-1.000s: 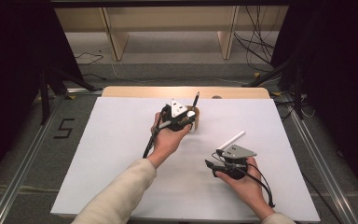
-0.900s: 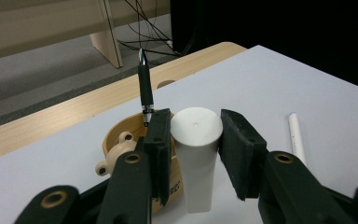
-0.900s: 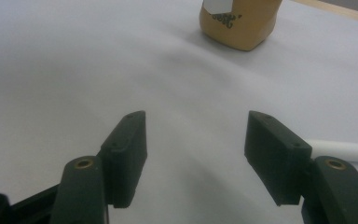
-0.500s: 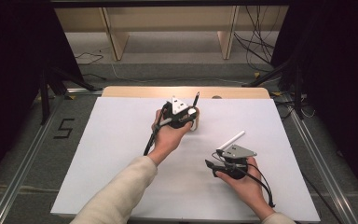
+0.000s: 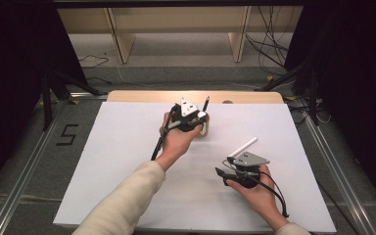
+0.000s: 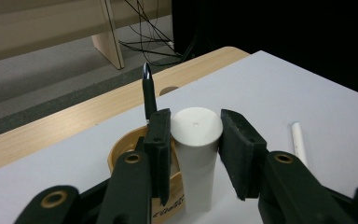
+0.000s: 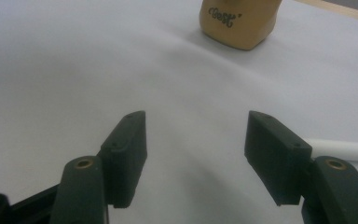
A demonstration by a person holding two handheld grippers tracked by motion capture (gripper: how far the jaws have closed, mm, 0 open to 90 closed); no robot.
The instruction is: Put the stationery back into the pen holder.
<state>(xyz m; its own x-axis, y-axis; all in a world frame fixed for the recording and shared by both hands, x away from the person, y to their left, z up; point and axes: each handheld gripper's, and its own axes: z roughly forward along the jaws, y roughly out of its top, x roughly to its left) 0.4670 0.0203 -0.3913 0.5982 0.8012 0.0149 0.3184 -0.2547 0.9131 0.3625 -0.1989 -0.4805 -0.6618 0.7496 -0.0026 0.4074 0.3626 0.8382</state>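
**White cylinder held over the pen holder**

Right now the left gripper (image 6: 196, 154) has its two black jaws clamped on a white cylinder (image 6: 196, 154), one pad pressing on each side of its upper part. The cylinder stands upright, its flat top facing up. Its lower part goes down beside the inner wall of a tan wooden holder (image 6: 121, 154); whether it already rests on the bottom I cannot tell. A dark pen (image 6: 148, 91) stands in the same holder, just behind the left jaw — so I judge the person is putting writing things into this holder one by one, and grips the cylinder high so that the jaws stay above the rim.

The right gripper (image 7: 193, 156) waits low over the white table sheet (image 7: 51, 70) with its jaws wide apart and nothing between them. A second white stick (image 7: 340, 149) lies on the sheet just beside its right jaw, probably the next thing to be taken.

From the high view, the holder (image 5: 204, 130) stands near the far edge of the sheet, close to the bare wooden strip (image 5: 142, 96) of the table. The two hands are well apart, and open sheet lies around them — enough room to lift and to move. Only the pen is close, and the left jaw could knock it.
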